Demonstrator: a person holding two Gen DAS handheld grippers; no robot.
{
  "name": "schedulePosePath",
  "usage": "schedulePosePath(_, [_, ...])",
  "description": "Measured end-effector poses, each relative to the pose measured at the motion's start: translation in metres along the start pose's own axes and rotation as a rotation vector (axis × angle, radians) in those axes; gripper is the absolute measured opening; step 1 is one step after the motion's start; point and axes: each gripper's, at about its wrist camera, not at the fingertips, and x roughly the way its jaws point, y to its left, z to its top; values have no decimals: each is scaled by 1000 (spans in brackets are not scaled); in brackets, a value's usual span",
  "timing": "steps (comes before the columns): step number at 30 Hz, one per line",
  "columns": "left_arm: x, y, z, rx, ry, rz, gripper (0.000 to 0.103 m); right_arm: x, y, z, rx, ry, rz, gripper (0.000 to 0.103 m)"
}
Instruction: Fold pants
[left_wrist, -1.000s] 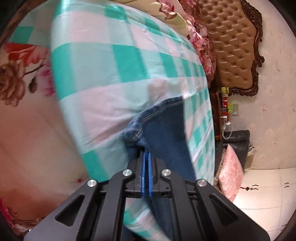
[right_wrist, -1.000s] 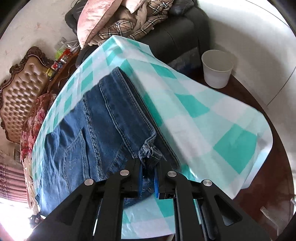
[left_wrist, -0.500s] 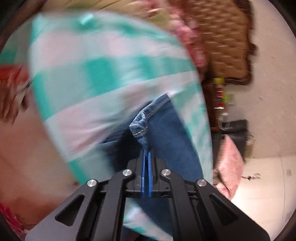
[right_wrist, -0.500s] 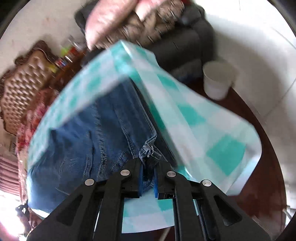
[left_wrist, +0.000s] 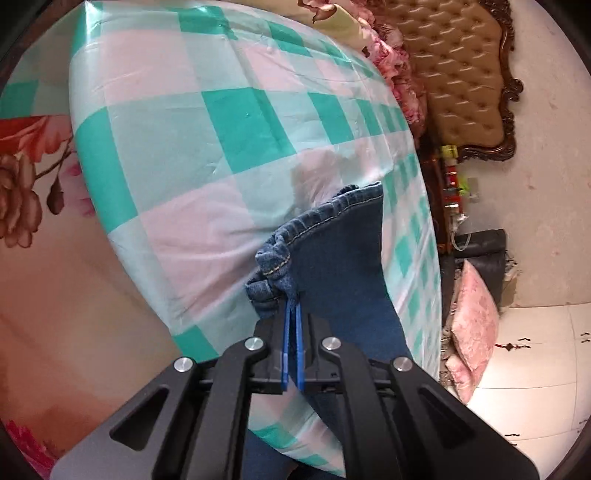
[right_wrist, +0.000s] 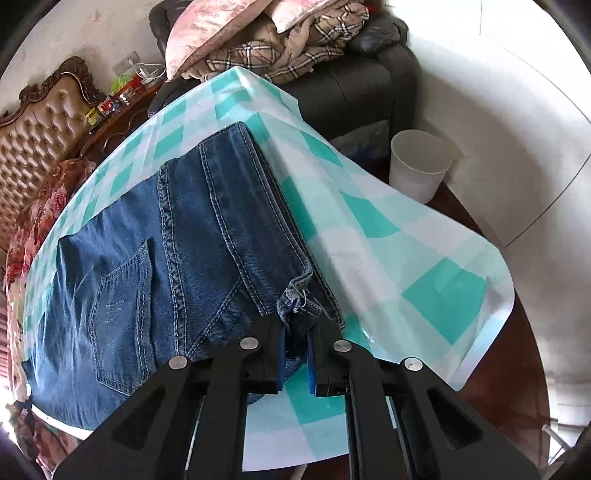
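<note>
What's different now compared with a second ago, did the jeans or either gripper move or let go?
In the left wrist view the pinched hem of the jeans now stands lifted off the checked cloth, with more of the leg showing than before. Nothing was let go: the left gripper stays shut on that hem and the right gripper stays clamped on the bunched denim. The white bin has not moved.

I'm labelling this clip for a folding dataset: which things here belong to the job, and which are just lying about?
Job: jeans; checked cloth under them; left gripper and right gripper, both clamped on denim.

Lying about: white bin; pink pillow; plaid blanket; tufted headboard.
</note>
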Motion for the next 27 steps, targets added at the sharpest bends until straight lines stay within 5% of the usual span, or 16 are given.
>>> schedulePosePath(6, [-5, -10, -3, 81, -10, 53, 7, 1, 7, 1, -34, -7, -55, 8])
schedulePosePath(7, [-10, -15, -4, 110, -31, 91, 29, 1, 7, 1, -33, -11, -63, 7])
schedulePosePath(9, [-27, -33, -5, 200, -141, 215, 48, 0, 9, -1, -39, -30, -87, 8])
schedulePosePath(12, [-32, -70, -3, 370, -222, 307, 50, -2, 12, -3, -46, -46, -117, 8])
schedulePosePath(14, [-17, -98, -3, 505, -207, 347, 50, -8, 11, -3, -14, -63, -137, 19])
schedulePosePath(16, [7, -122, -3, 644, -183, 413, 56, -21, 12, -1, 8, -119, -245, 60])
schedulePosePath(17, [26, -131, -1, 712, -154, 456, 58, -29, 13, -2, 5, -153, -277, 64])
schedulePosePath(20, [65, -135, 14, 794, -83, 549, 56, -59, 18, -3, -33, -245, -366, 64])
schedulePosePath(21, [76, -131, 21, 794, -33, 544, 26, -70, 27, -4, -81, -278, -392, 64])
schedulePosePath(22, [84, -127, 28, 785, 15, 549, 9, -76, 35, -4, -126, -294, -393, 64])
schedulePosePath(27, [81, -123, 37, 755, -7, 507, 9, -93, 158, -25, -535, -303, -130, 64])
